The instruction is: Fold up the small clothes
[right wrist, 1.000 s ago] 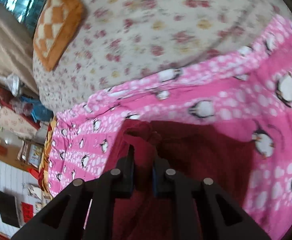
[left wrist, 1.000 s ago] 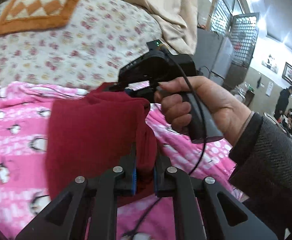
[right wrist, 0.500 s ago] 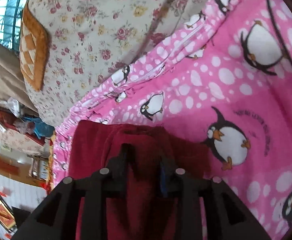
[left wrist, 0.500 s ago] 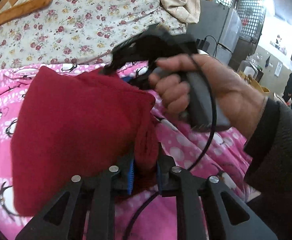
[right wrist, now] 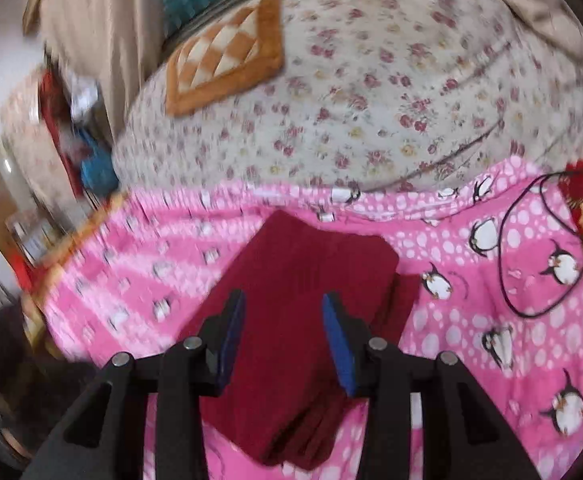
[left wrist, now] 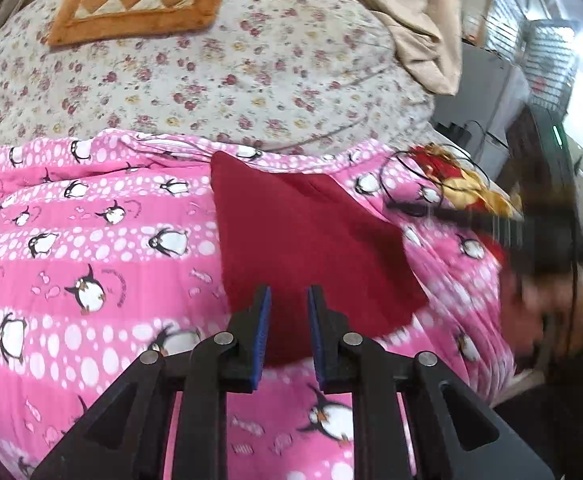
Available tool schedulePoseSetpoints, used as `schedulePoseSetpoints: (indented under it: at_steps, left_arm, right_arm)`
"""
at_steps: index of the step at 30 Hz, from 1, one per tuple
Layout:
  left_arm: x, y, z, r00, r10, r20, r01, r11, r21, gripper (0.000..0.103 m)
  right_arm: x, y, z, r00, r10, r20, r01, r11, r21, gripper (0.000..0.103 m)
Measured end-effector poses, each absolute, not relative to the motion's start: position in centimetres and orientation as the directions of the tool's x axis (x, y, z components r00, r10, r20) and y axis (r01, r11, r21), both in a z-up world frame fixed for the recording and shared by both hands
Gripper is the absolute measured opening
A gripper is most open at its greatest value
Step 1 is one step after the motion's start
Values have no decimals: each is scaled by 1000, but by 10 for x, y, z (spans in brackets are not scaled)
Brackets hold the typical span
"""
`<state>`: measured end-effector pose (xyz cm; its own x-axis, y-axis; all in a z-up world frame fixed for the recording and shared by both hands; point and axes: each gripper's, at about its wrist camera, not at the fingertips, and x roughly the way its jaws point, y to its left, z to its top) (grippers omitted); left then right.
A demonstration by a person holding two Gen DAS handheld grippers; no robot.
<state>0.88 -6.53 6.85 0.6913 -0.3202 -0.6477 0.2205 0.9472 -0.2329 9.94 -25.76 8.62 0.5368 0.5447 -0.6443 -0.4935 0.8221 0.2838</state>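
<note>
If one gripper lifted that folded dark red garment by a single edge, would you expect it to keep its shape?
Probably not. The dark red garment looks like soft knit, lying in loose layers on the pink penguin blanket, so it would likely droop and unfold. It seems light and unlikely to slip.

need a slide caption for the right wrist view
Right gripper, jaws opening and empty, above a folded dark red knit garment lying on a pink penguin-print quilt.
</note>
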Motion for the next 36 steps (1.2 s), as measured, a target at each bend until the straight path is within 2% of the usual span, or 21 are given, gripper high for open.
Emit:
schedulePoseSetpoints:
  at_steps: [2,4,5,7,11,13,15,18,20,22,24,26,28,31,33,34,36]
  left_arm:
    - [27,-70,53,649,-300,-699,196,954,-227,0]
    - [40,-74,23,603,-271,-750,158,962,-221,0]
    - [44,-75,11,581,-262,-771,150,965,-215,0]
    - [38,-74,1,601,-262,-755,158,965,-209,0]
    - [37,-67,24,613,-297,-733,162,954,-251,0]
    - [48,-58,45,662,-307,-684,142,947,-288,0]
    - [74,-56,57,669,-311,-675,139,944,-298,0]
    - [115,-61,59,667,-300,-682,153,951,-269,0]
    - [149,-59,44,622,-286,-729,119,955,-272,0]
    - [169,-61,14,537,-270,-799,104,961,-254,0]
    - [165,-67,11,565,-242,-789,159,970,-183,0]
    - [161,-68,17,577,-229,-784,168,973,-161,0]
    - [166,-58,36,594,-280,-754,141,959,-246,0]
    - [183,-49,63,654,-325,-683,109,934,-340,0]
    - [206,-60,67,652,-313,-690,103,939,-329,0]
    - [215,-64,65,642,-313,-700,104,940,-325,0]
    - [238,-74,45,602,-292,-743,85,949,-304,0]
  right_arm:
    - [96,-246,73,502,517,-693,-484,832,270,33]
    - [97,-237,54,484,433,-760,-469,862,193,33]
    - [101,-234,45,475,399,-784,-469,869,159,27]
    - [102,-230,28,450,359,-818,-494,863,107,25]
    - [97,-230,37,455,362,-814,-497,861,105,26]
    - [94,-237,59,535,401,-743,-477,870,126,22]
    - [97,-239,73,609,398,-686,-444,888,121,22]
    - [117,-241,79,654,371,-659,-366,918,153,22]
    - [136,-232,69,638,326,-697,-347,930,117,22]
    - [155,-225,41,572,231,-787,-324,945,42,22]
    - [164,-223,26,531,205,-822,-321,947,29,21]
    - [167,-223,31,525,203,-826,-310,950,37,21]
    - [167,-224,44,540,243,-806,-298,951,87,21]
    - [176,-228,86,659,245,-711,-210,968,138,21]
    - [185,-226,103,710,194,-677,-135,981,140,29]
    - [200,-222,105,711,134,-690,-73,990,117,38]
    - [219,-217,90,680,112,-724,-52,993,104,39]
